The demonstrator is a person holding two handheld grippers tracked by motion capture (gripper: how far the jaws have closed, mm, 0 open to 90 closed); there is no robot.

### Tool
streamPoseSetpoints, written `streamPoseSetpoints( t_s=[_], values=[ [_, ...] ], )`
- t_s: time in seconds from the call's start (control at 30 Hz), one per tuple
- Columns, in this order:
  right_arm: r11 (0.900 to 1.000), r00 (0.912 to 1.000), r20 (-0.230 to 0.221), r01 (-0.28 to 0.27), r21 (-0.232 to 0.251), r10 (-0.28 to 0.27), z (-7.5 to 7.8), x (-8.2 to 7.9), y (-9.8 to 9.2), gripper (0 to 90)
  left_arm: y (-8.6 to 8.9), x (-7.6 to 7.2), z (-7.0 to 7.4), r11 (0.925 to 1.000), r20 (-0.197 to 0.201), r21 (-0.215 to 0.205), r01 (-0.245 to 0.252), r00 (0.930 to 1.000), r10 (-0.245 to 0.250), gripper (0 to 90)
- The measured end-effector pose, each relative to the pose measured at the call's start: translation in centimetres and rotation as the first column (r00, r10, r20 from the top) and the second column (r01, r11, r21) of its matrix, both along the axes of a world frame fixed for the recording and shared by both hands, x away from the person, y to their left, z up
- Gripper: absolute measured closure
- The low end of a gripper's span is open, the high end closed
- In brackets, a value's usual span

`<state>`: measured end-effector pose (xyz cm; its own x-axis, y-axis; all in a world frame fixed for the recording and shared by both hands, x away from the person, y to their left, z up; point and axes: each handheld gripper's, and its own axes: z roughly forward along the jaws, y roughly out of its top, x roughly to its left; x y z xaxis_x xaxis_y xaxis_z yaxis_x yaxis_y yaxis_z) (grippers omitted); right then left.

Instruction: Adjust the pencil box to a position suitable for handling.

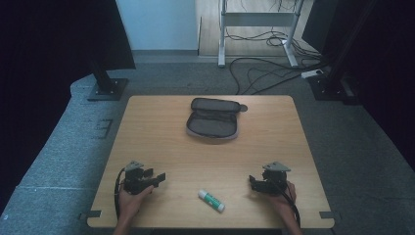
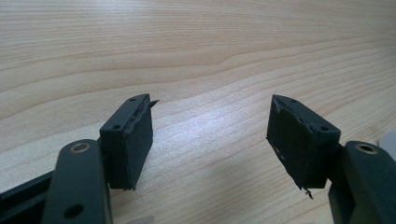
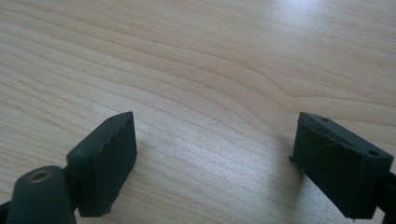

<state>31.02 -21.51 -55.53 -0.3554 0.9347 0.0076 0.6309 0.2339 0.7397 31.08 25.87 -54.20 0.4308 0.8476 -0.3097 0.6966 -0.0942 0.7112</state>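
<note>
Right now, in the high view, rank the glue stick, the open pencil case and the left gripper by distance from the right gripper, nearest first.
From the right gripper:
1. Glue stick, just to its left near the table's front edge.
2. Left gripper, across the table at the front left.
3. Open pencil case, at the far middle of the table.

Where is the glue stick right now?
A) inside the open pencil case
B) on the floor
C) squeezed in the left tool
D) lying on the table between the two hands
D: the glue stick lies on the bare table near the front edge, between the left tool and the right tool, touching neither; the open pencil case sits farther back.
</note>
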Motion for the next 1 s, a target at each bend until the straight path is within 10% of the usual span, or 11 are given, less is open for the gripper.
streamPoseSetpoints(
  t_s=[1.0],
  values=[
    [1.0,1.0,0.003,0.009,0.018,-0.009,0.22,-0.33,0.08,24.4,-0.82,0.14,0.41,1.0,0.0,-0.006,0.003,1.0,-0.003,32.6]
  ],
)
